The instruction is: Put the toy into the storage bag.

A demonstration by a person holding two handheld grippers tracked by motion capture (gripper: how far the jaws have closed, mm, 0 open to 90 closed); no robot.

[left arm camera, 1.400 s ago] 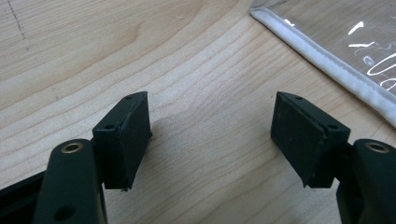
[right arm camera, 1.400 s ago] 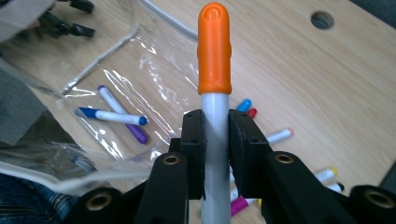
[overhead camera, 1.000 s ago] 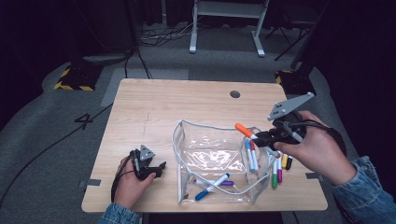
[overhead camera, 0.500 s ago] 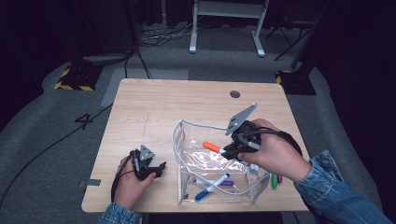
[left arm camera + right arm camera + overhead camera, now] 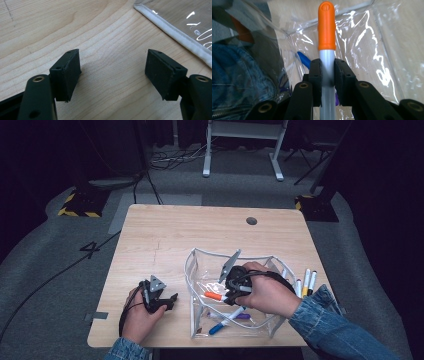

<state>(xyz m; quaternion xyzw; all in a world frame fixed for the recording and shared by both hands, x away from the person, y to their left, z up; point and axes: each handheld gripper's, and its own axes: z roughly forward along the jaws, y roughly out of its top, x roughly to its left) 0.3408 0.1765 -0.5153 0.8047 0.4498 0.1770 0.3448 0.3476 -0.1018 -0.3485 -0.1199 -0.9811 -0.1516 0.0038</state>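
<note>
A clear plastic pouch with white trim stands open on the wooden table. My right gripper reaches down inside it, shut on an orange-capped marker. In the right gripper view the pads of that gripper clamp the marker's grey barrel, and its orange cap points away over the pouch's floor. A blue marker and a purple one lie in the pouch. My left gripper rests on the table left of the pouch, open over bare wood.
Several loose markers lie on the table just right of the pouch. A round cable hole sits near the table's far edge. The pouch's white rim lies close to the left gripper. A white stand is on the floor beyond.
My right gripper has carried the orange-capped marker leftward and down, from the pouch's right rim into the pouch. The left gripper has stayed where it was.
</note>
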